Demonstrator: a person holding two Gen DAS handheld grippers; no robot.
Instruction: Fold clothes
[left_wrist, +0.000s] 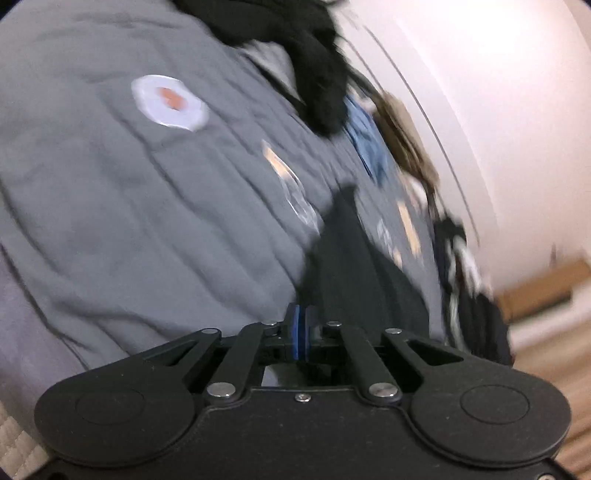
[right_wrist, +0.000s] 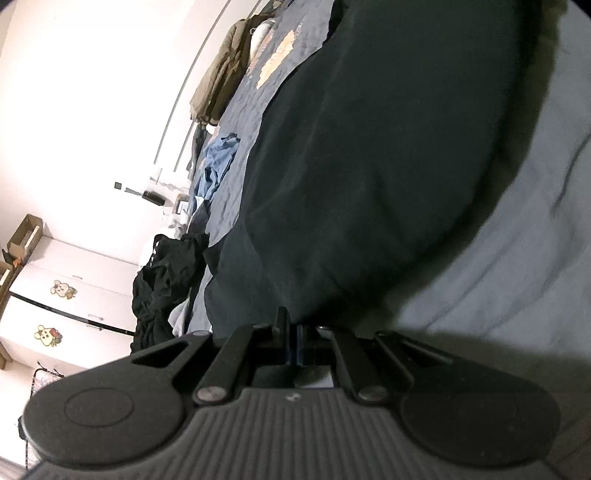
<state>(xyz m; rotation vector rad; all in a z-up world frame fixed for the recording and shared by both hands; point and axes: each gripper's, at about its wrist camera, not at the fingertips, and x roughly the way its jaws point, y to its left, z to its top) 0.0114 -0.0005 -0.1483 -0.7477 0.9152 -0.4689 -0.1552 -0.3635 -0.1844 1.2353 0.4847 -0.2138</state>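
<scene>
Both tongs clamped on dark garment: left gripper pinching its edge over grey bedcover, right gripper nipping the near hem, cloth spreading ahead.

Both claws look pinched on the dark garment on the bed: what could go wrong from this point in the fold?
1. The left claw grips only a narrow tip of the dark garment; a pull may slip it free.
2. The right claw is shut at the garment's edge; uneven pulling could skew the fold.
3. The black clothes pile and blue garment lie close by and could get dragged along.
</scene>
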